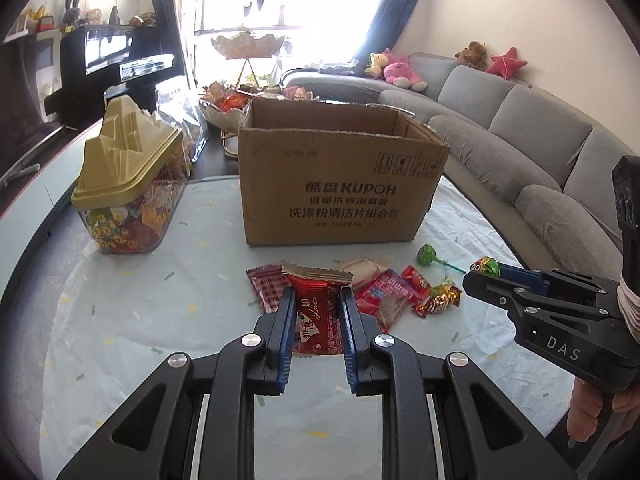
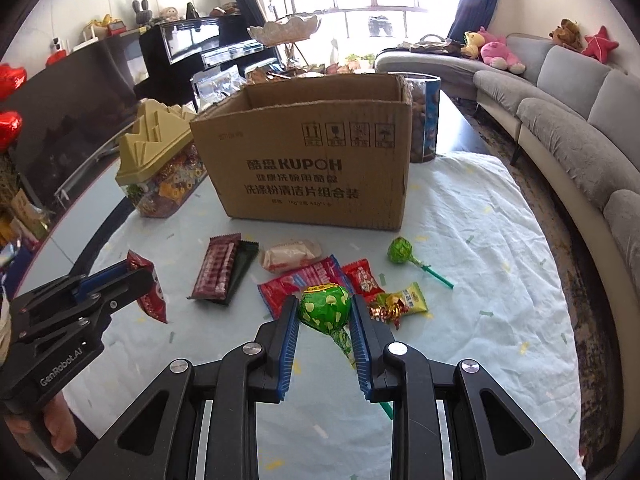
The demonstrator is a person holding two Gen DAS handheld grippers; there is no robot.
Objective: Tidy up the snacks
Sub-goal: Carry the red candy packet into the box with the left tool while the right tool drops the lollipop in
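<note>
your left gripper [image 1: 316, 312] is clamping a red snack packet [image 1: 317, 316] between its blue pads, holding it up off the tablecloth [image 1: 140, 320] near the front edge. your right gripper [image 2: 325, 316] is squeezing a green lollipop [image 2: 326, 308] by its wrapped head, with the stick trailing back between the fingers.

items lying loose on the tablecloth, in front of the box:
- a maroon checked bar [image 2: 218, 272] with a dark wrapper [image 2: 242, 268] just beside it, toward the left edge
- a pale wrapped pastry [image 2: 290, 258], nearest the box
- a red and pink packet [image 2: 298, 288] touching a small red packet [image 2: 362, 278]
- a yellow-green sweet [image 2: 412, 298] beside a gold foil candy [image 2: 386, 308]
- a second green lollipop [image 2: 400, 250], lying apart toward the right edge

an open cardboard box [image 2: 312, 168] is standing upright mid-table. a clear candy jar with a gold lid [image 1: 128, 184] is sitting at its left, and a blue-trimmed snack tub [image 2: 426, 120] is showing behind the box's right corner.
</note>
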